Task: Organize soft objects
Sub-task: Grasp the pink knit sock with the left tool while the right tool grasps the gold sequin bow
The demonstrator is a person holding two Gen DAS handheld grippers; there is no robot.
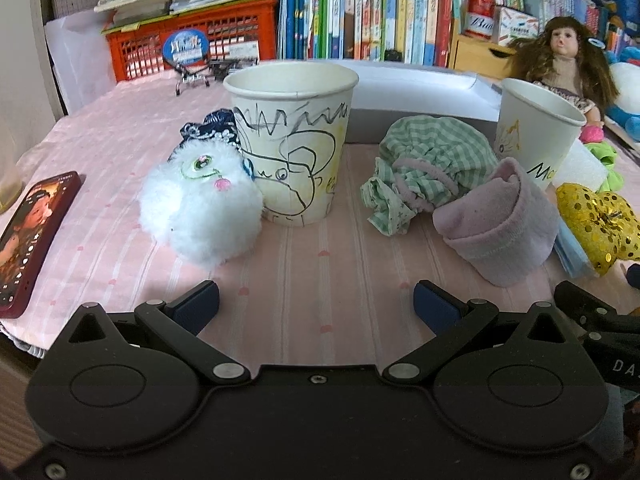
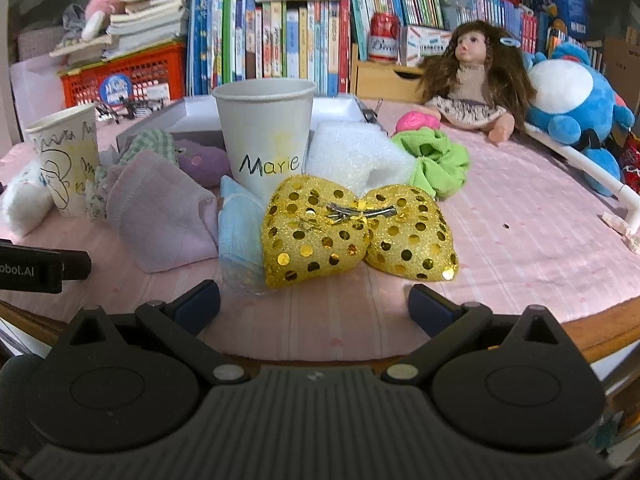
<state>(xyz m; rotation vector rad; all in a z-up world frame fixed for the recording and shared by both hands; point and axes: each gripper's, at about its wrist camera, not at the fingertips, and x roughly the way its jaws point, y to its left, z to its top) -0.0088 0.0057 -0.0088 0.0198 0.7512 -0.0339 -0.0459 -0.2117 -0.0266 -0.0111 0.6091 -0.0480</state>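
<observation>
My left gripper point(image 1: 316, 306) is open and empty, low over the pink tablecloth. Ahead of it stand a white fluffy plush point(image 1: 200, 208) leaning on a scribbled paper cup point(image 1: 292, 140), a green checked cloth point(image 1: 424, 168) and a rolled pink sock point(image 1: 500, 220). My right gripper point(image 2: 314, 306) is open and empty, just in front of a gold sequin bow point(image 2: 356, 232). Behind the bow stands a paper cup marked "Marie" point(image 2: 266, 136), with a blue face mask point(image 2: 240, 232), the pink sock point(image 2: 160, 212) and a green scrunchie point(image 2: 436, 164) around it.
A phone point(image 1: 34, 236) lies at the table's left edge. A grey box point(image 1: 416, 96) sits behind the cups. A doll point(image 2: 472, 76) and a blue plush point(image 2: 572, 108) rest at the back right. Books and an orange crate point(image 1: 192, 44) line the back. The table rim point(image 2: 600, 328) curves close on the right.
</observation>
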